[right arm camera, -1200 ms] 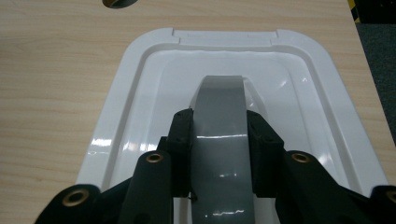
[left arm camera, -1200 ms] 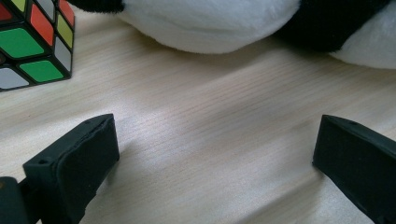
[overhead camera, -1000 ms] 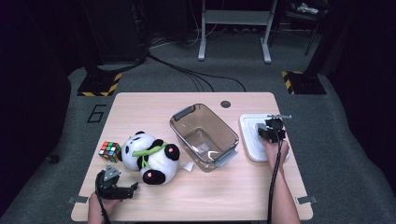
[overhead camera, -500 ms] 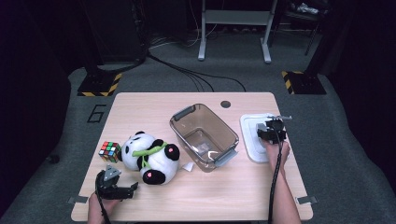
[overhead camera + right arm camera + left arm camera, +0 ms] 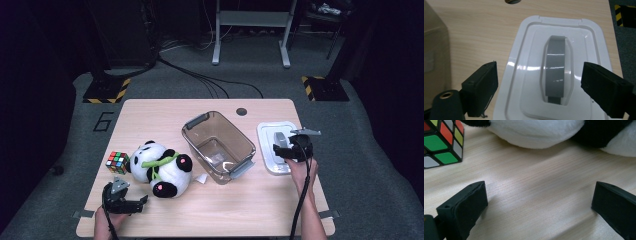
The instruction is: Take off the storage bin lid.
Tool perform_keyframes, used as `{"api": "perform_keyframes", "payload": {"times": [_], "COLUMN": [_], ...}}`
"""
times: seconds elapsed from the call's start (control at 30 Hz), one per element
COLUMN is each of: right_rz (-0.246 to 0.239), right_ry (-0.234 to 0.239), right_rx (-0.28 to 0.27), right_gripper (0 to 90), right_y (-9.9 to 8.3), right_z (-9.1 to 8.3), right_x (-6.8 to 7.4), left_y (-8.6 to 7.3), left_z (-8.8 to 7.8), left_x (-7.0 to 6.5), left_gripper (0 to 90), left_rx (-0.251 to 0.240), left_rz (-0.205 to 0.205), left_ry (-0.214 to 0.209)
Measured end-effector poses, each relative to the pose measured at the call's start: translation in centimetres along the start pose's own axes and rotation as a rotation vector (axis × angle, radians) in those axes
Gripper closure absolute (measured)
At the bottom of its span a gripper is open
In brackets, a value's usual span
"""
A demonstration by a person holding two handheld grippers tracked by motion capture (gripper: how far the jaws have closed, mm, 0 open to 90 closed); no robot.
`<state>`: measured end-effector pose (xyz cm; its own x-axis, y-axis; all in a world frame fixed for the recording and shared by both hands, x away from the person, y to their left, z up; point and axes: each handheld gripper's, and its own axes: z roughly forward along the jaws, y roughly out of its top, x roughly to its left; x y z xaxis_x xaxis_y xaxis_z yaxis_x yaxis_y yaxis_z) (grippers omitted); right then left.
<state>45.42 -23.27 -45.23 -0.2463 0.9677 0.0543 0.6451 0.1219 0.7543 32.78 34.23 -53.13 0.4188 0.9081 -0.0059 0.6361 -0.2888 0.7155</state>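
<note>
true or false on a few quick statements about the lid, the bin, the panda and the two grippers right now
1. The white lid lies flat on the table, to the right of the clear bin. True.
2. The right gripper is clamped on the lid's grey handle. False: its jaws have just been opening and stand apart, with the handle between them but untouched.
3. The plush panda sits inside the bin. False: it lies on the table to the bin's left.
4. The left gripper is open with only bare wood between its jaws. True.
5. The puzzle cube rests on top of the lid. False: it sits on the table left of the panda.
</note>
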Motion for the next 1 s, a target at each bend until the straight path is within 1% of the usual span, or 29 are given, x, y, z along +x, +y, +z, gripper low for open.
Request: {"api": "perform_keyframes", "payload": {"times": [0.1,0.13,0.23,0.27,0.33,0.47,0.5,0.57,0.6,0.63,0.67,0.7,0.73,0.77,0.83,0.87,0.9,0.93,0.97,1.0], "right_rz": [-0.016,-0.015,-0.029,-0.027,-0.039,-0.065,-0.058,-0.060,-0.073,-0.099,-0.114,-0.122,-0.135,-0.135,-0.168,-0.174,-0.180,-0.181,-0.195,-0.202], "right_ry": [0.019,0.027,0.029,0.041,0.047,0.056,0.064,0.091,0.093,0.096,0.101,0.107,0.125,0.126,0.139,0.138,0.136,0.145,0.144,0.141], "right_rx": [-0.017,-0.021,-0.027,-0.029,-0.018,-0.020,-0.017,0.000,0.015,0.018,0.017,0.027,0.030,0.034,0.037,0.045,0.049,0.052,0.058,0.056], "right_gripper": [4.4,2.5,0.0,0.0,0.0,0.0,0.0,0.0,0.0,0.0,0.0,0.0,0.0,0.0,0.0,0.0,0.0,0.0,0.0,0.0], "right_y": [-1.0,-1.5,-3.2,-3.8,-5.2,-7.8,-8.4,-9.4,-9.9,-10.3,-10.7,-11.0,-11.2,-11.4,-11.5,-11.5,-11.4,-11.4,-11.4,-11.4], "right_z": [-1.3,-1.6,-2.5,-2.7,-3.0,-3.4,-3.3,-3.0,-2.8,-2.7,-2.5,-2.4,-2.2,-2.0,-1.6,-1.5,-1.4,-1.2,-1.1,-1.0], "right_x": [0.8,1.1,2.1,2.4,3.0,4.4,4.7,5.2,5.5,5.7,6.1,6.3,6.5,6.8,7.1,7.3,7.5,7.7,7.8,8.1], "left_y": [0.0,0.0,0.0,0.0,0.0,0.0,0.0,0.0,0.0,0.0,0.0,0.0,0.0,0.0,0.0,0.0,0.0,0.0,0.0,0.0], "left_z": [0.0,0.0,0.0,0.0,0.0,0.0,0.0,0.0,0.0,0.0,0.0,0.0,0.0,0.0,0.0,0.0,0.1,0.0,0.1,0.0], "left_x": [0.0,0.0,0.0,0.0,0.0,0.0,0.0,0.0,0.0,0.0,0.0,0.0,0.0,0.0,0.0,0.0,0.0,0.0,0.0,0.0], "left_gripper": [0.0,0.0,0.0,0.0,0.0,0.1,0.0,0.1,0.1,0.0,0.0,0.1,0.0,0.0,0.0,0.0,0.0,0.0,0.0,0.0], "left_rx": [0.000,-0.003,0.000,0.000,0.000,0.000,-0.001,0.000,0.000,0.000,0.000,0.000,-0.002,0.000,0.000,0.000,-0.010,-0.001,-0.010,-0.006], "left_rz": [0.000,-0.001,0.000,0.000,0.000,0.000,0.000,0.000,0.000,0.000,-0.001,-0.001,-0.001,-0.001,0.000,0.000,-0.003,0.000,-0.003,-0.002], "left_ry": [0.001,0.001,0.001,-0.001,-0.001,0.000,0.001,0.000,0.000,0.000,0.000,0.000,0.002,0.001,0.001,0.001,0.005,0.004,0.006,0.003]}}
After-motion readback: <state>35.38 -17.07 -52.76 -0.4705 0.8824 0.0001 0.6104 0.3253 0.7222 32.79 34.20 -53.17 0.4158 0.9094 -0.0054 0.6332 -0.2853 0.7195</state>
